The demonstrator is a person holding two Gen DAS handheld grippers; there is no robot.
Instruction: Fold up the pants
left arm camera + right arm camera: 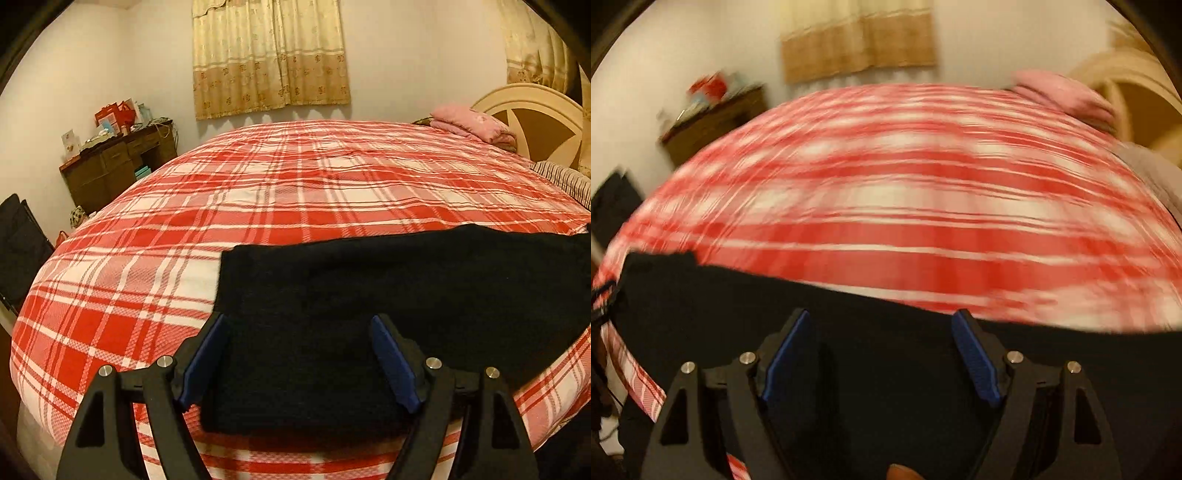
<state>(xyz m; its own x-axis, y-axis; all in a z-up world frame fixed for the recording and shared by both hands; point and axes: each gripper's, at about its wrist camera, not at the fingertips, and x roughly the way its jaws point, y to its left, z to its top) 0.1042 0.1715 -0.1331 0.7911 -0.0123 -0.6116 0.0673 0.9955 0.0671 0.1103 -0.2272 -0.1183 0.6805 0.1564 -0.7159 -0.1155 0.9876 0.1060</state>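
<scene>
The black pants [369,295] are laid flat along the near edge of the bed [295,184], on the red-and-white plaid cover; in the left wrist view one squared end is seen at the left, with the cloth running off to the right. Whether a fold has already been made cannot be told, since the dark cloth shows no seam or layer edge.

The left hand-held gripper [299,325] is held above that left end with its jaws wide and nothing gripped; the blue pads [205,362] stand clear of the cloth. The right hand-held gripper [882,321] is likewise spread wide and empty, over the black cloth further along; its view is heavily blurred, so finer detail is not given.

The step in hand is judged to be positioning for a grasp. For the next move, each hand-held gripper should be lowered onto an edge of the pants and closed on it, so that the cloth can be lifted and carried over itself. Both layers, if present, should be caught together.
</scene>
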